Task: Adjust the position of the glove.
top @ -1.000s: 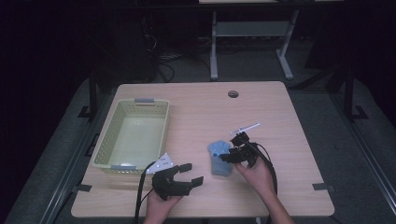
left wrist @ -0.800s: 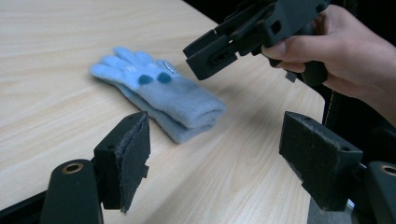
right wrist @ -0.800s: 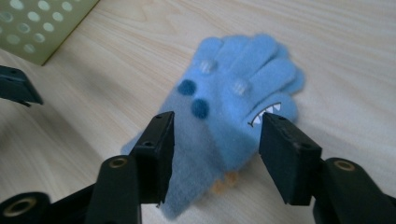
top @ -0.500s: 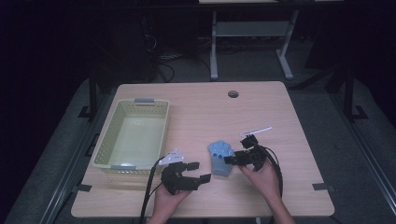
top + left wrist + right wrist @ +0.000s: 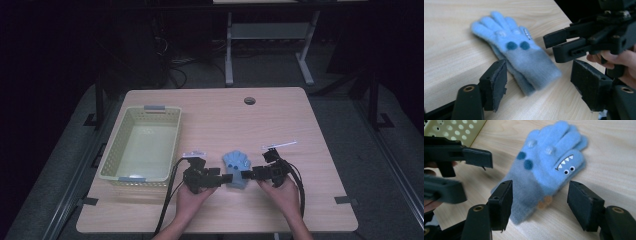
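Observation:
A light blue fuzzy glove (image 5: 235, 165) with a monster face lies flat on the table near its front edge, fingers pointing away from me. In the left gripper view the glove (image 5: 516, 50) has its cuff between the jaws of my left gripper (image 5: 541, 85). Those jaws have just been closing, and the pads stand clear of the cuff. From the other side my right gripper (image 5: 540, 203) straddles the same cuff of the glove (image 5: 549, 162). Its jaws have just been opening, with a gap at each pad. The two grippers (image 5: 220, 177) (image 5: 248, 174) face each other across the glove.
A pale yellow plastic basket (image 5: 117, 150) stands at the left of the table, close to my left hand. A thin white strip (image 5: 280, 145) lies just beyond the right gripper. A cable hole (image 5: 249, 100) sits near the far edge.
My left gripper has moved right, from beside the basket up to the glove's cuff. The right gripper's jaws have spread wider around the glove, which has stayed in place.

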The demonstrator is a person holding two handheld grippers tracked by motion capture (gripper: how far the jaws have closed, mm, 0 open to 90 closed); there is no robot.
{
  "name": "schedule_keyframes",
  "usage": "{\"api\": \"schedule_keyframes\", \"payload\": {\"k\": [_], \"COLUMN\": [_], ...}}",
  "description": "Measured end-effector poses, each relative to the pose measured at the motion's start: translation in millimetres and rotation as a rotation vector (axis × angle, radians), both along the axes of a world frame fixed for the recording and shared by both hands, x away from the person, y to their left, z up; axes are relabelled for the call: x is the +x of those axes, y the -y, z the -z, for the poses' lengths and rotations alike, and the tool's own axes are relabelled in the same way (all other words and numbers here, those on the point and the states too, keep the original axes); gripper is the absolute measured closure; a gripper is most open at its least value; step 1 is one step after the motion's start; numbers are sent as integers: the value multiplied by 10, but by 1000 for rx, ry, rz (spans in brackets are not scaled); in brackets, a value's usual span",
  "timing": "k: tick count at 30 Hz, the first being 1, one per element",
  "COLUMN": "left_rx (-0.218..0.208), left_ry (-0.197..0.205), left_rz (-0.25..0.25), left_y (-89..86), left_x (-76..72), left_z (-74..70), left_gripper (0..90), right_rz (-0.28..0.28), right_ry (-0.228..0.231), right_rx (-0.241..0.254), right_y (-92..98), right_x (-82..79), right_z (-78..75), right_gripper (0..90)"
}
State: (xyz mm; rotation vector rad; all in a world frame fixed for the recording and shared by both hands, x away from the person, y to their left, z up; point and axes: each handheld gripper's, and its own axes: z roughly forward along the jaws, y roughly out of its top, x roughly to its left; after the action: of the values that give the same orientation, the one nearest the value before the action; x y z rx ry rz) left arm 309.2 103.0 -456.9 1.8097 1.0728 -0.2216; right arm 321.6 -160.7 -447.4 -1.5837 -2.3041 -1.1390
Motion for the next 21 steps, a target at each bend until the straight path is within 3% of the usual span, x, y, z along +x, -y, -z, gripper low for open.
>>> {"api": "schedule_keyframes", "payload": {"k": [5, 7, 16, 21], "left_rx": [-16, 1, -9, 17], "left_ry": [-59, -87, -123, -148], "left_rz": [-20, -32, -46, -24], "left_y": [14, 34, 58, 88], "left_x": [73, 112, 138, 150], "left_z": [45, 84, 127, 173], "left_gripper": [318, 330, 402, 424], "right_rz": [25, 33, 49, 56], "right_ry": [-9, -16, -37, -53], "right_rx": [21, 40, 65, 95], "right_y": [39, 48, 17, 5], "right_x": [-15, -36, -44, -45], "right_z": [22, 41, 122, 165], "right_gripper": [377, 386, 453, 458]}}
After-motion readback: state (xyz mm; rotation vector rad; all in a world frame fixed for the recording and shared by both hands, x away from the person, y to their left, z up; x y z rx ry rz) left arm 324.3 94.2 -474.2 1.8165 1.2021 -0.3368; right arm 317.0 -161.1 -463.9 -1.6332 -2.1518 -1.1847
